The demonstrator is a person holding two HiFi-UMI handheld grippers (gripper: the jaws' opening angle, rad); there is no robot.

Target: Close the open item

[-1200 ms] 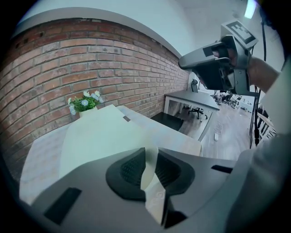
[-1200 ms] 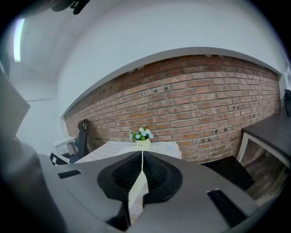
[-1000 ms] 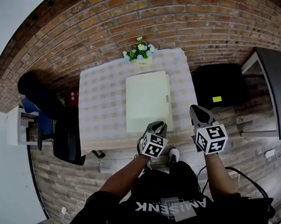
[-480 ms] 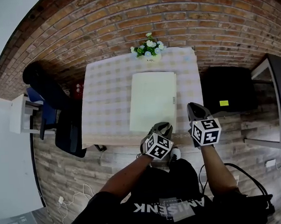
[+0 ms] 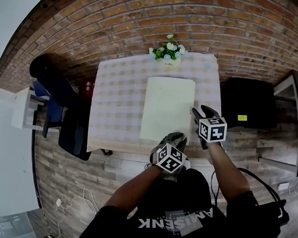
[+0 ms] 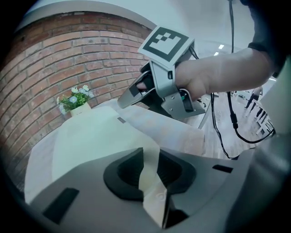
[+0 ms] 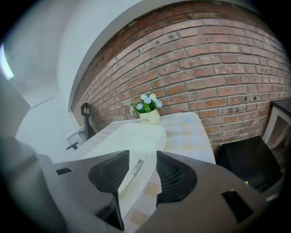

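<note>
Table (image 5: 113, 93), under a checked cloth, stood against the brick wall. The pale flat case (image 5: 168, 108) lay lengthwise down its middle with its near end at the front edge, presumably so both grippers could reach it.

The right gripper (image 5: 200, 111) sat at the case's right edge. Its jaws were wide apart, having just been opening, and the edge lay between them unclamped. Judged: lining up on the closure.

The left gripper (image 5: 174, 137) was at the near end. Its jaws were narrowly apart, also just been opening, with the near corner in the gap and no pinch seen. It was likely there to steady the case.

Flower pot (image 5: 169, 61) stood at the far edge, clear of the work. A small grey latch tab (image 7: 136, 166) showed on the case's right side. Lid looked down; whether seated, could not tell.
</note>
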